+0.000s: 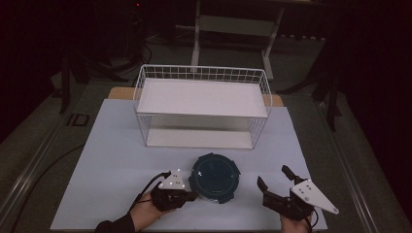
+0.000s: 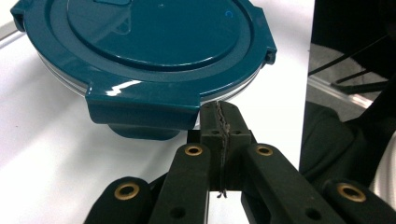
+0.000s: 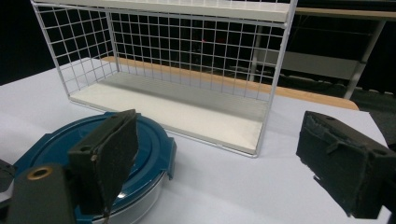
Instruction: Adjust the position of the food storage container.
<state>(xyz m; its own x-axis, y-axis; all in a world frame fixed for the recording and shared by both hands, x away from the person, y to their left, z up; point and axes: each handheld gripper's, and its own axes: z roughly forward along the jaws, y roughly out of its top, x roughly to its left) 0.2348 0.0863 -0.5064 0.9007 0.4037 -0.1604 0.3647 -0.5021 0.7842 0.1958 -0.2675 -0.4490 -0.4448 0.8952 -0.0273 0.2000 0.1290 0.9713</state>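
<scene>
A round container with a dark teal clip-on lid (image 1: 214, 177) (image 2: 154, 42) (image 3: 152, 140) sits on the white table near the front middle. My left gripper (image 1: 193, 195) (image 2: 219, 114) is shut, its tips pressed together right at the container's left rim, beside a lid clip. Nothing shows between its jaws. My right gripper (image 1: 273, 177) (image 3: 219, 140) stands open to the right of the container, jaws wide apart and clear of it, with bare table between them.
A white wire rack (image 1: 201, 97) (image 3: 187, 46) with a top shelf and a bottom shelf stands behind the container at the table's back middle. The white tabletop (image 1: 111, 160) spreads to both sides. Dark floor, cables and a stand lie beyond the table.
</scene>
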